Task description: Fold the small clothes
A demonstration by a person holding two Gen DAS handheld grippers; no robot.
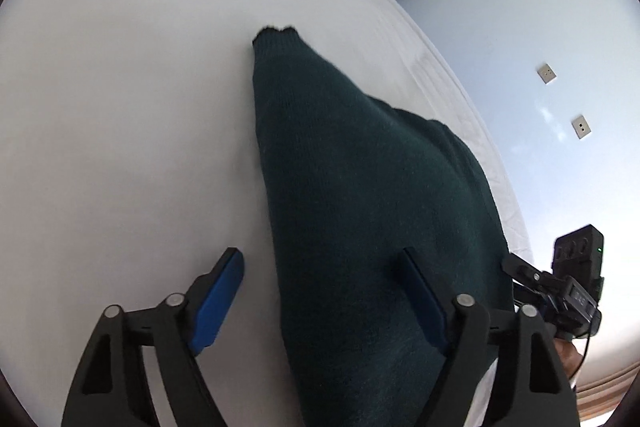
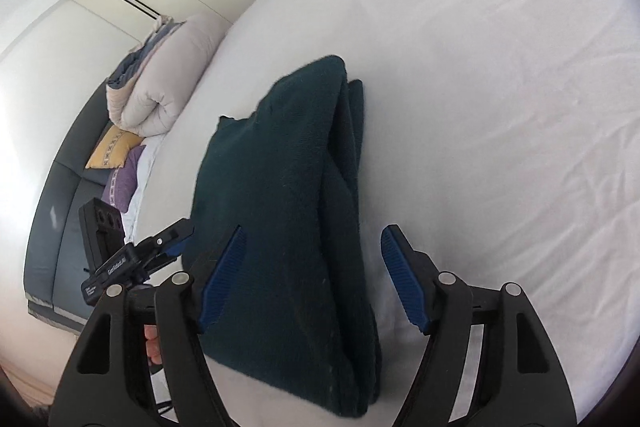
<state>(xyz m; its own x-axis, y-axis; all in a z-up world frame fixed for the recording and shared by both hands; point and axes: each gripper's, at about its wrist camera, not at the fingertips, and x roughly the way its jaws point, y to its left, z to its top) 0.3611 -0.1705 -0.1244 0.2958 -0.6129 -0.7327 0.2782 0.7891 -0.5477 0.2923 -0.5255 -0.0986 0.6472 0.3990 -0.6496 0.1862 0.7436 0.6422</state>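
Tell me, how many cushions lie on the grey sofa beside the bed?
2, both on the sofa in the right wrist view: a yellow cushion, and a purple cushion just below it. More may be hidden.

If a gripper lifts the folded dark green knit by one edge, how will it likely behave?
The dark green knit would probably sag and unfold: its stacked layers lie loose on the white bed. Its fuzzy weave suggests it won't slip easily. It looks soft, not fragile.
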